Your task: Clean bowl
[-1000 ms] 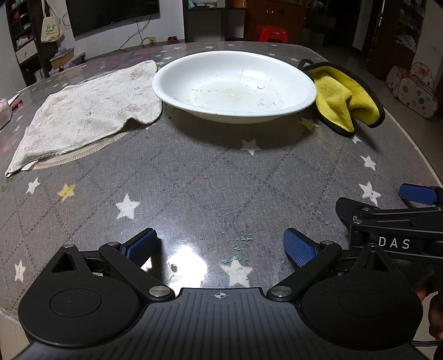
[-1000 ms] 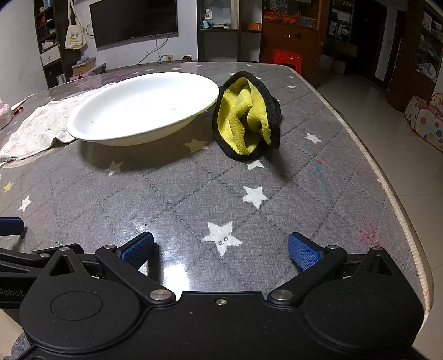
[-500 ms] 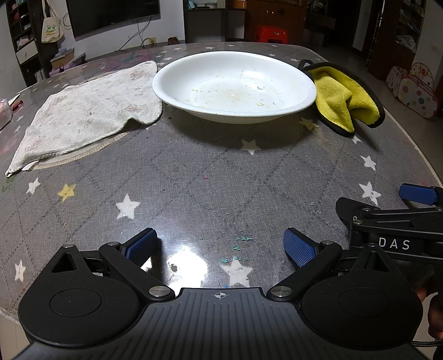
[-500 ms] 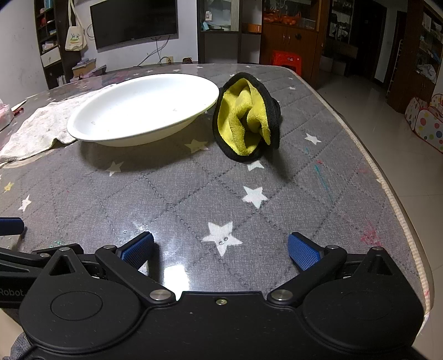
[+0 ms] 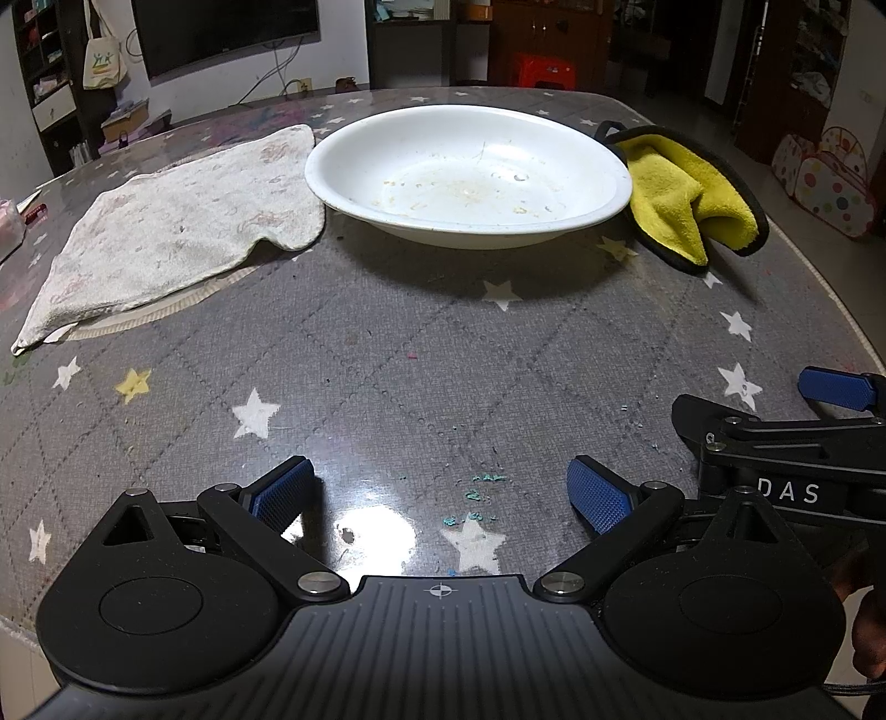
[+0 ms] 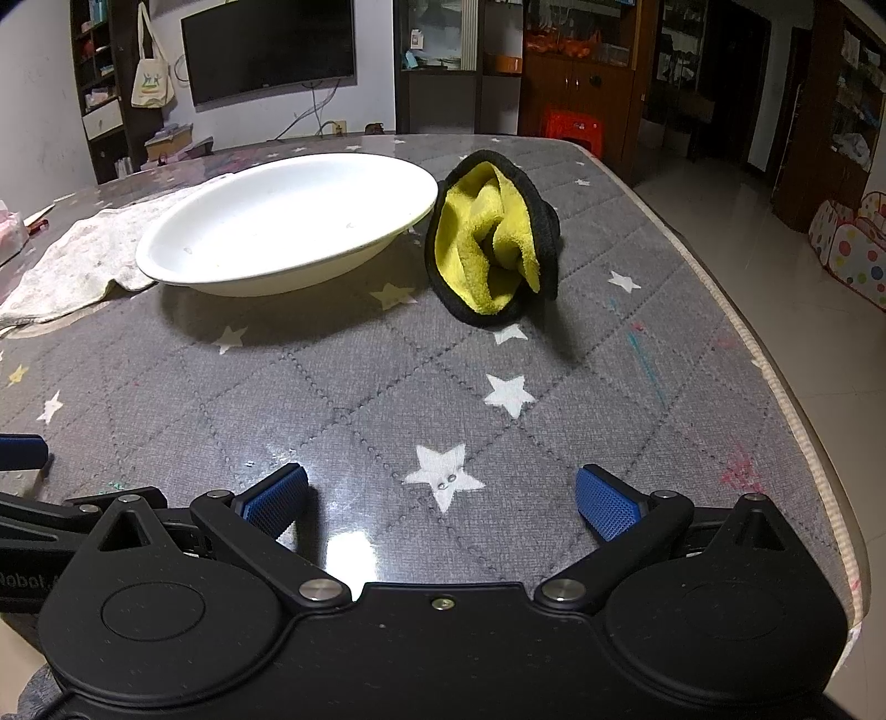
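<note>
Both claws, left claw (image 5: 440, 490) and right claw (image 6: 440, 501), are held released and empty above the counter (image 5: 387, 354), while the soiled bowl (image 5: 470, 174) is left beside the yellow cloth (image 6: 493, 249), presumably for wiping.

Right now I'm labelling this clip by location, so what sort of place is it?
Most likely a home living or dining room: a wall-mounted TV, a star-patterned table holding a dirty white bowl, and children's play tents on the tiled floor.
</note>
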A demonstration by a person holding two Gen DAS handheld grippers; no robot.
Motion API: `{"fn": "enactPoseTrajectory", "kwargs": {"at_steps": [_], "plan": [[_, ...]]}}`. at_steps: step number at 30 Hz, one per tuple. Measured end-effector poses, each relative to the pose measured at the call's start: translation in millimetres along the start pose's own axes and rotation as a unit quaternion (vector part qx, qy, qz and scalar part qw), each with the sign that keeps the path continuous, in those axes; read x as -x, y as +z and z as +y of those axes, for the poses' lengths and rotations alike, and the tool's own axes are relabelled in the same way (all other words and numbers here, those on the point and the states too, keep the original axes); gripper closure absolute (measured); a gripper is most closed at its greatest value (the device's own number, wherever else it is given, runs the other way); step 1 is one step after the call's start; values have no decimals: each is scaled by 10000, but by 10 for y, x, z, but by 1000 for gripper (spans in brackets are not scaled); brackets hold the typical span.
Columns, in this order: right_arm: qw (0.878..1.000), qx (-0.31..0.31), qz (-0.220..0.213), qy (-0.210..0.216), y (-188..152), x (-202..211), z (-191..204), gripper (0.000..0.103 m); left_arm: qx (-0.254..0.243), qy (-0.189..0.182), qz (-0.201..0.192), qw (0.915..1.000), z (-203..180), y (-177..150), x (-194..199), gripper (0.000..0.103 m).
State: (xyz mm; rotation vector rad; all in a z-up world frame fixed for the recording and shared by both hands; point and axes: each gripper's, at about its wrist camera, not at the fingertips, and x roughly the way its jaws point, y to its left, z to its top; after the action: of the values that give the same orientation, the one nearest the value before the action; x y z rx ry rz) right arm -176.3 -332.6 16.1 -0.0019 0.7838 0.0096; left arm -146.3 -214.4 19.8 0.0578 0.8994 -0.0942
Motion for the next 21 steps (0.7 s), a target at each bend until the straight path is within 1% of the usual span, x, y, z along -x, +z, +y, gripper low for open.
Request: {"fn": "enactPoseTrajectory", "kwargs": {"at_steps": [10, 15, 21], "plan": [[9996, 26, -294, 30, -85, 29, -2, 0, -46, -35, -116, 9999, 14, -32, -3, 2], [9994, 40, -353, 57, -96, 35, -11, 0, -88, -61, -180, 9998, 19, -47, -6, 1], [9990, 88, -416, 155, -97, 38, -54, 0, -172, -175, -220, 9995, 54, -46, -7, 1]]}}
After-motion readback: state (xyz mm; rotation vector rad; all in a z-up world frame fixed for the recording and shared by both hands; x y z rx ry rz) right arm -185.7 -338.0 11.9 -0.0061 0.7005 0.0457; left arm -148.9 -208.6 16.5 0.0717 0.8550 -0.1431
